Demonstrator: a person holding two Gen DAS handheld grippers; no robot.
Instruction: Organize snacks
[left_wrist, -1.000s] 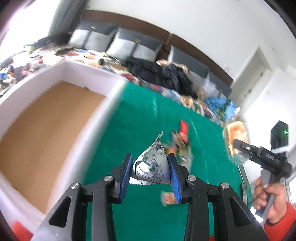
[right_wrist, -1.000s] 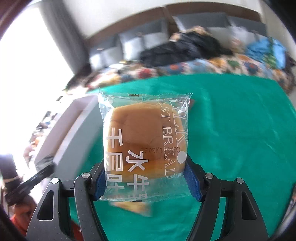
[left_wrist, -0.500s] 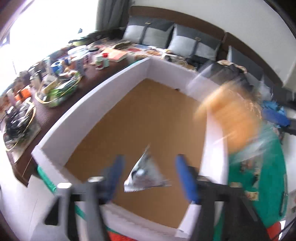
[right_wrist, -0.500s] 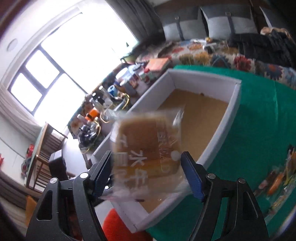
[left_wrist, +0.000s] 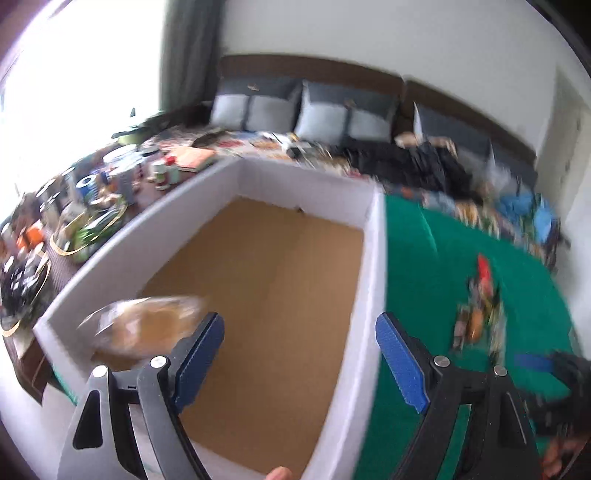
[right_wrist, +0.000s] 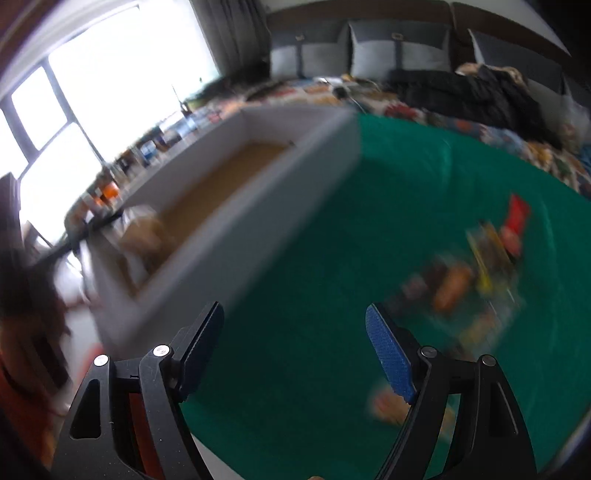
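A white-walled box (left_wrist: 371, 258) with a brown floor stands at the left of the green cloth (left_wrist: 443, 266). My left gripper (left_wrist: 300, 354) is open and empty above the box's near end. A wrapped bread bun (left_wrist: 144, 325), blurred, lies in the box's near left corner; it also shows in the right wrist view (right_wrist: 142, 236). My right gripper (right_wrist: 295, 345) is open and empty over the cloth, right of the box (right_wrist: 280, 173). A pile of loose snack packets (right_wrist: 476, 266) lies on the cloth to the right; it also shows in the left wrist view (left_wrist: 480, 306).
A cluttered dark side table (left_wrist: 74, 206) with cans and trays stands left of the box. A sofa with grey cushions (left_wrist: 325, 118) and dark clothes runs behind the cloth. A small snack packet (right_wrist: 388, 406) lies near my right finger.
Both grippers have opened. The bread bun has left my right gripper and lies in the box. The triangular silver packet has left my left gripper and is out of sight. The right gripper swung back over the cloth.
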